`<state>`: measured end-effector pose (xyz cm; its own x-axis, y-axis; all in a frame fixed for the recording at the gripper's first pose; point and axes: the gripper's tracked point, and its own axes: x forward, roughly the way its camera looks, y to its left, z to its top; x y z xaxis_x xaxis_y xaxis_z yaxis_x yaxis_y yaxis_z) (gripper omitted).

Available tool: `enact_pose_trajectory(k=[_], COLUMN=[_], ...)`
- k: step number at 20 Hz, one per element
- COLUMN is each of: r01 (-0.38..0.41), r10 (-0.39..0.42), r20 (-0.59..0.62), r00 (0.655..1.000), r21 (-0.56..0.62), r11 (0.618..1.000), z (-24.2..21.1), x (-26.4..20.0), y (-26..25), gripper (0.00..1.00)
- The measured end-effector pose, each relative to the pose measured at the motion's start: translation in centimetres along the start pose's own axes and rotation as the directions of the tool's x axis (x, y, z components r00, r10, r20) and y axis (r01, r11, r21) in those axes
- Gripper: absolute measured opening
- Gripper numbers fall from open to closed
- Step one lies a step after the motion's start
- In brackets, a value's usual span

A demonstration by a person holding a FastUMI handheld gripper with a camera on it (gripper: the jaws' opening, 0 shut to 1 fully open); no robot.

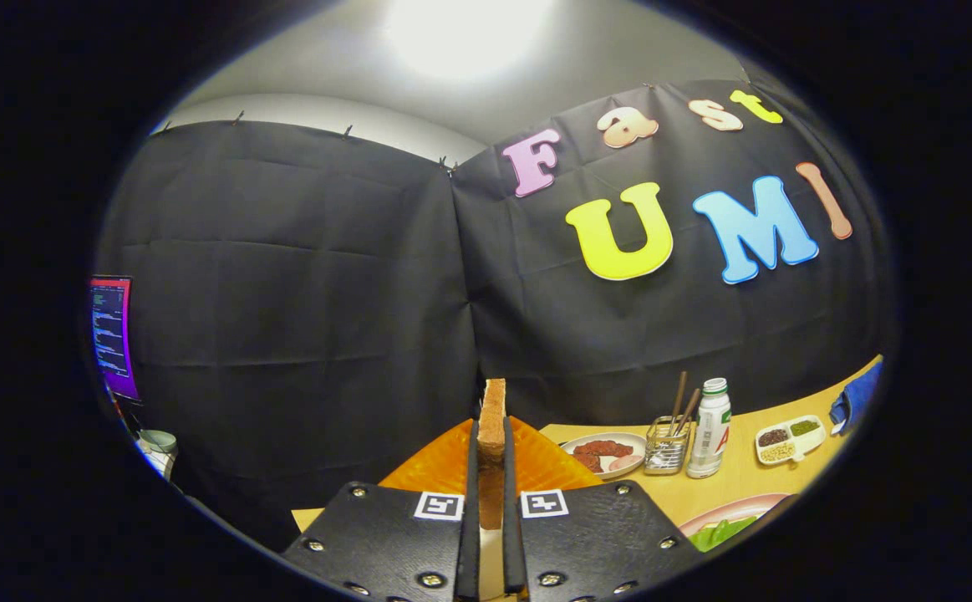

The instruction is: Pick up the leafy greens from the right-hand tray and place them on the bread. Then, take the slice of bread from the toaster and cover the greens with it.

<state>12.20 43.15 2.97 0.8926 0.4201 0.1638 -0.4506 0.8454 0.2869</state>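
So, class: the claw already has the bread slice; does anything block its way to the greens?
The claw is shut on the bread slice, held edge-on. The greens lie to its right on a pink tray. Nothing visible stands between them.

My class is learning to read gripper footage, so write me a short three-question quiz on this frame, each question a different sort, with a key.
1. True or false: the fingers press on a slice of bread that stands on edge between them.
2. Multiple choice: what stands just left of the white bottle? A) a mesh holder with sticks B) a kettle C) a stack of cups
3. Fill in: the divided white dish with seeds or grains lies to the ____ of the bottle.

Key: 1 true; 2 A; 3 right.
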Motion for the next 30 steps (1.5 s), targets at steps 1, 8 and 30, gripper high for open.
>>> enact_pose_trajectory(k=[1, 8, 30], r01=[0.013, 0.159, 0.543], r10=[-0.013, -0.160, -0.552], r20=[0.001, -0.056, -0.159], r00=[1.000, 0.985, 0.819], r21=[-0.005, -0.030, -0.100], r11=[1.000, 0.987, 0.834], z=[0.1, -1.8, -9.1], x=[-0.4, -4.0, -16.2], y=[-0.8, -8.5, -25.1], gripper=[0.11, 0.11, 0.11])
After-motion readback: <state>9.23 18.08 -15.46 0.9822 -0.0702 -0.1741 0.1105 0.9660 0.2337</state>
